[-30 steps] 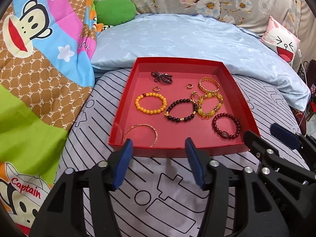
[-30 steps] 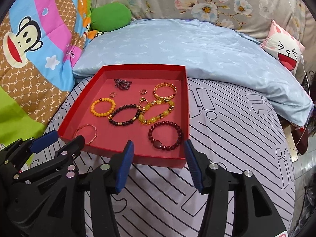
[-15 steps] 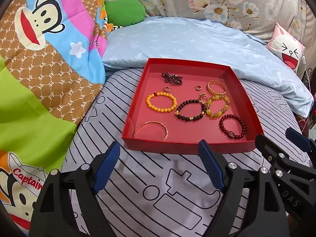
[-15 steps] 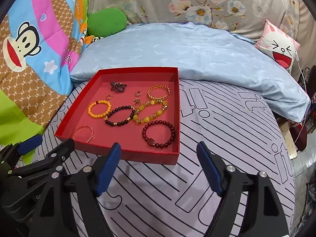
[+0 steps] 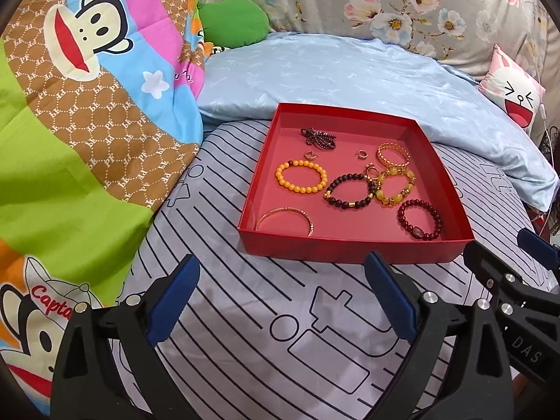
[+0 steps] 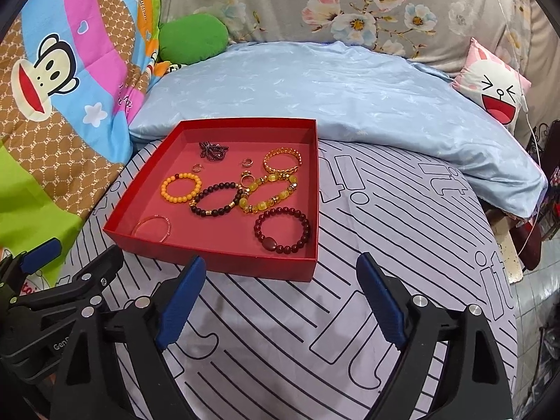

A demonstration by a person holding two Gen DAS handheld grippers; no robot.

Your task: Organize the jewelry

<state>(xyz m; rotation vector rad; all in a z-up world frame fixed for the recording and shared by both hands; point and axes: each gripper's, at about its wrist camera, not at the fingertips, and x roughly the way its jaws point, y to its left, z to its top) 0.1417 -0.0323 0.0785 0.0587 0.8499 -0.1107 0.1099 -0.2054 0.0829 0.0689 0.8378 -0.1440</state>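
Occlusion first: near wall of the shallow red cardboard tray [image 5: 350,250] hides part of the thin rose-gold bangle [image 5: 285,220] in the front-left corner, and the two small rings [image 5: 309,155] behind the orange bead bracelet [image 5: 301,176] are too small to make out in detail, probably plain gold bands. Small dark beaded cluster [image 5: 318,138] near the far wall is hard to identify. Tray sits on the grey striped bedsheet [image 5: 227,315], with the dark brown bead bracelet [image 5: 350,190], yellow chunky bead bracelet [image 5: 395,190], gold chain bracelet [image 5: 392,154] and dark red bead bracelet [image 5: 419,218] all lying inside it, the yellow one touching the brown one. Left gripper [image 5: 281,297] and right gripper [image 6: 280,294] both hover short of the tray's near wall, jaws spread wide, nothing between them; both have just been opening. Right gripper's body is cut off at the right edge of the left view. Versus a second ago: jaws much wider, left view shifted so the tray sits further right, jewelry unmoved.
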